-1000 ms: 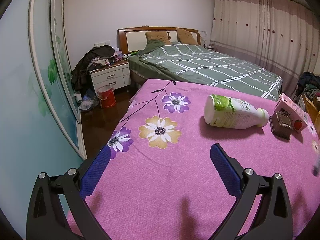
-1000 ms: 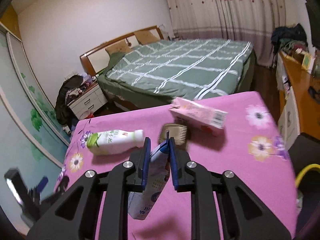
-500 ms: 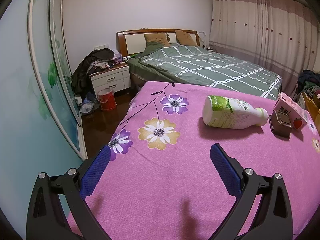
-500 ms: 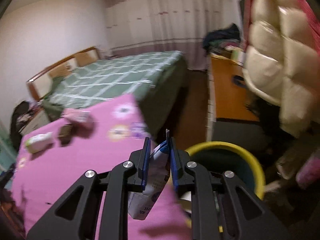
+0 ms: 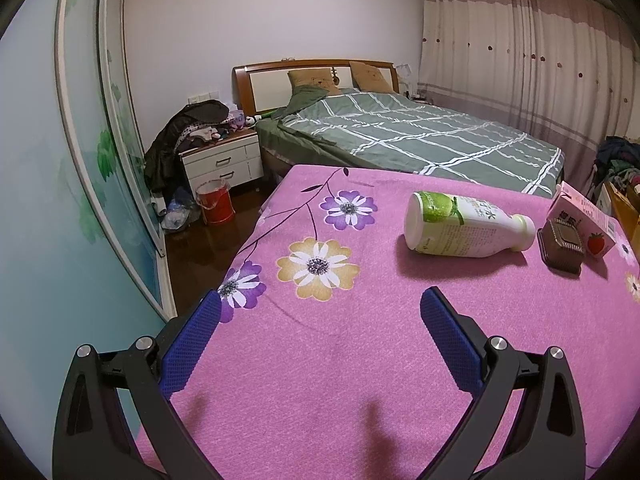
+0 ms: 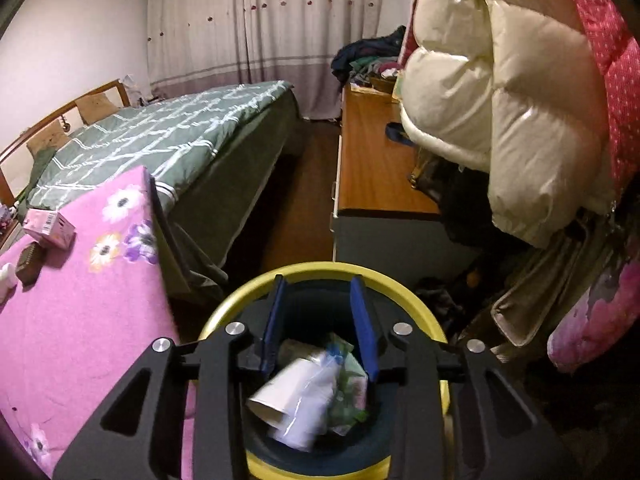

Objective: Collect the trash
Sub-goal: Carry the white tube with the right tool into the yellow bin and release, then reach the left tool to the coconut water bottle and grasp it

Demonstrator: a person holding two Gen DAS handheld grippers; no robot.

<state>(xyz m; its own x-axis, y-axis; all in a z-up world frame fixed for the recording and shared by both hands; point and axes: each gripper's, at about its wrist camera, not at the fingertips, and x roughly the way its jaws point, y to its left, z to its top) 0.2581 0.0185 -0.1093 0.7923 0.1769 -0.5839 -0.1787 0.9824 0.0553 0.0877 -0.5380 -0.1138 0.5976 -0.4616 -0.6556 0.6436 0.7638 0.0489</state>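
Observation:
My right gripper (image 6: 318, 282) hangs over a dark bin with a yellow rim (image 6: 320, 268). Its jaws are opening, and the pads no longer press on anything. A white carton (image 6: 298, 396), blurred, drops between and below them onto the trash in the bin, beside a green wrapper (image 6: 352, 384). My left gripper (image 5: 320, 296) stands open and empty above the pink flowered tablecloth (image 5: 320, 380). Beyond it lie a white bottle with a green label (image 5: 460, 228), a small dark brown tray (image 5: 562, 246) and a pink carton (image 5: 584, 216).
A bed with a green checked cover (image 5: 420, 136) stands behind the table. A wooden cabinet (image 6: 372, 160) and a puffy white jacket (image 6: 500, 120) are to the right of the bin. A nightstand (image 5: 222, 164) and a red bucket (image 5: 214, 202) stand far left.
My right gripper swung from above the table to above the bin. Its jaws parted and the white carton fell out of them. My left gripper stayed where it was.

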